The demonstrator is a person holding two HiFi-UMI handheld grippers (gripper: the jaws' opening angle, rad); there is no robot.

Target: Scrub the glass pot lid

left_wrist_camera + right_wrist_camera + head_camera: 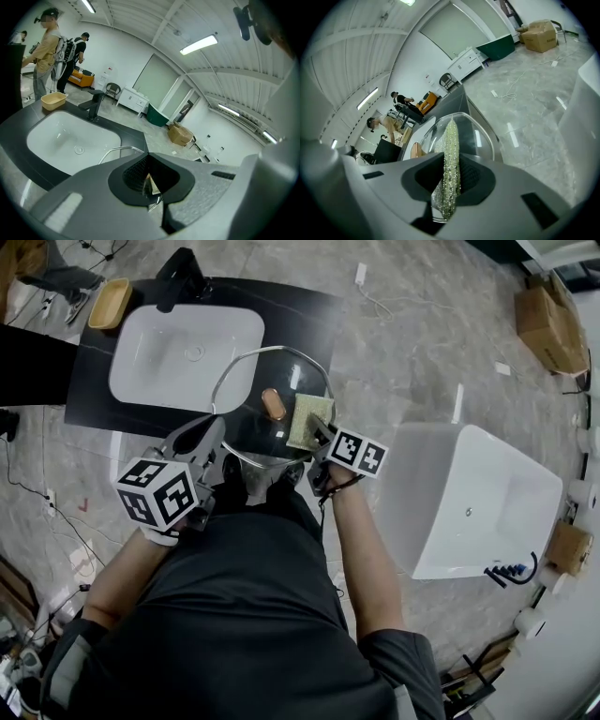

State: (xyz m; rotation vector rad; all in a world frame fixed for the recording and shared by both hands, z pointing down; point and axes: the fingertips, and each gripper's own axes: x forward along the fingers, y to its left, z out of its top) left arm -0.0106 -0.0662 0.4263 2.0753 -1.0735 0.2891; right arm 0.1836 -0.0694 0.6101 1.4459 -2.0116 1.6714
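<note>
The left tool pinches the lid by its rim. The right tool squeezes a sponge against it. The tools hide the lid's near edge.

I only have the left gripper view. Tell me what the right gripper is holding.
Observer: The right gripper is shut on a yellow-green sponge.
Operator: Report where that sponge sits.
Observer: In the head view it lies over the glass lid, just right of the brown knob.
Operator: Say where my left gripper holds the lid, seen from above.
Observer: The left gripper is clamped on the rim at the lid's near-left side, closest to the person.
</note>
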